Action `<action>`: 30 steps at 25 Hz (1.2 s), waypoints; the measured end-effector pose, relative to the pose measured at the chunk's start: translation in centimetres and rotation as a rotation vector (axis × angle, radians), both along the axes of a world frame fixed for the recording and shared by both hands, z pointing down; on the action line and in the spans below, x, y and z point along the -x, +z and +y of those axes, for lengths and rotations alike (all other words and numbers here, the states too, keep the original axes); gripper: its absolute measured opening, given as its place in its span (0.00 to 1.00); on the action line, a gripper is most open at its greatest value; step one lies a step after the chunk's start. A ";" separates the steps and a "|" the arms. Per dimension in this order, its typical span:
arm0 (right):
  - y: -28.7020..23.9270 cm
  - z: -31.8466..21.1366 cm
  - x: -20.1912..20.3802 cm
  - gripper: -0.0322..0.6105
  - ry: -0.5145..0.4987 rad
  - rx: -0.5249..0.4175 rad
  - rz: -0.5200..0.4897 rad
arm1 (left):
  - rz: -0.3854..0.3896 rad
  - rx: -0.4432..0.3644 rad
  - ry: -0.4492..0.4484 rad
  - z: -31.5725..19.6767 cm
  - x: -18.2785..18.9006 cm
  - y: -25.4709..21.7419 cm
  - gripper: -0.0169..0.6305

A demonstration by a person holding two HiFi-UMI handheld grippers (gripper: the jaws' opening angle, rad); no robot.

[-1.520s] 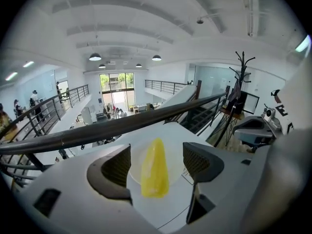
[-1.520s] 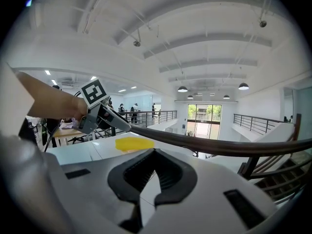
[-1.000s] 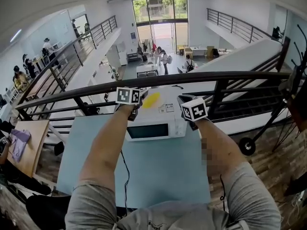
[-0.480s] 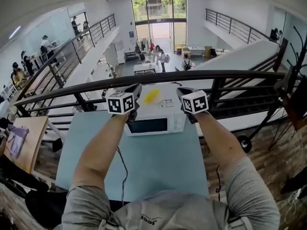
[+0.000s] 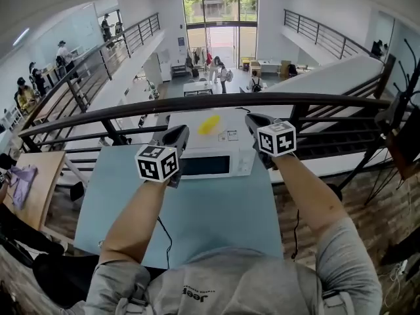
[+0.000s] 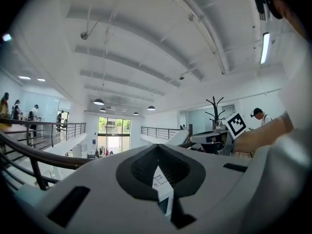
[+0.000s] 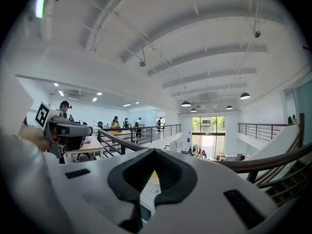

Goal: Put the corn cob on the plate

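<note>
On top of the white microwave (image 5: 213, 165), at the far end of the blue counter (image 5: 216, 222), lies the yellow corn cob (image 5: 209, 125), untouched. Left gripper (image 5: 178, 134) and right gripper (image 5: 252, 118) flank it without contact, both with fingers closed on nothing. No plate in view. Best approach, likely: open the fingers first, come in level, and grip across the cob's middle. Sticker (image 5: 229, 135) on microwave top unreadable; shirt (image 5: 216, 287) print looks like "Jeep".
</note>
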State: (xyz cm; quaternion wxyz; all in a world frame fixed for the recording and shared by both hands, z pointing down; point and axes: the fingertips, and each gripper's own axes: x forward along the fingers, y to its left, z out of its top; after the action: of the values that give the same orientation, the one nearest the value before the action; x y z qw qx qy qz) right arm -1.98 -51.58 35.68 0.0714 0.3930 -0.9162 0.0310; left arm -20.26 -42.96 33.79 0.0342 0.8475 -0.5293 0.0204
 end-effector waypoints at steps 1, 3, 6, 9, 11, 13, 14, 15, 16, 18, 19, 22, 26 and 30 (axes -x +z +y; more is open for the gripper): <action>-0.2 0.5 0.2 0.06 -0.015 -0.011 0.004 | 0.002 0.000 -0.007 0.4 0.2 0.1 0.05; -0.5 1.3 0.6 0.06 -0.037 -0.026 0.004 | 0.005 -0.007 -0.025 1.2 0.6 -0.1 0.05; -1.7 2.2 0.6 0.06 -0.049 -0.048 -0.012 | -0.005 -0.053 -0.045 2.1 1.2 -2.4 0.05; -3.7 2.7 0.4 0.06 -0.060 -0.072 -0.037 | -0.035 -0.122 -0.042 3.2 1.1 -6.2 0.05; -5.6 3.0 0.4 0.06 -0.069 -0.091 -0.048 | -0.044 -0.160 -0.033 3.8 0.9 -9.1 0.05; -7.8 3.5 0.5 0.06 -0.079 -0.116 -0.063 | -0.046 -0.189 -0.025 4.3 0.7 -11.9 0.05; -8.9 3.9 0.5 0.06 -0.086 -0.131 -0.072 | -0.049 -0.202 -0.021 4.7 0.6 -13.1 0.05; -10.0 4.3 0.6 0.06 -0.094 -0.147 -0.080 | -0.053 -0.216 -0.018 5.1 0.4 -14.2 0.05; -11.1 4.9 0.7 0.06 -0.102 -0.164 -0.086 | -0.057 -0.228 -0.014 5.5 0.2 -15.1 0.05; -12.7 6.1 0.8 0.06 -0.123 -0.194 -0.094 | -0.059 -0.245 -0.002 6.5 -0.3 -16.3 0.05; -13.2 6.8 0.8 0.06 -0.133 -0.206 -0.096 | -0.055 -0.251 0.009 7.1 -0.5 -16.5 0.05; -14.0 8.7 0.9 0.06 -0.165 -0.232 -0.094 | -0.025 -0.261 0.058 8.7 -1.4 -16.6 0.05; -13.8 10.9 0.5 0.06 -0.195 -0.244 -0.088 | 0.005 -0.259 0.094 10.7 -2.0 -15.8 0.05; -13.2 12.6 -0.2 0.06 -0.215 -0.241 -0.102 | 0.001 -0.249 0.111 12.4 -2.3 -14.4 0.05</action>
State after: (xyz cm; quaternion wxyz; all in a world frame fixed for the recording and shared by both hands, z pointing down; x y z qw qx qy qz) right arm -1.77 -38.96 22.50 -0.0200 0.2963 -0.9525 -0.0671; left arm -17.91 -30.51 19.34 -0.0722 0.8731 -0.4800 -0.0443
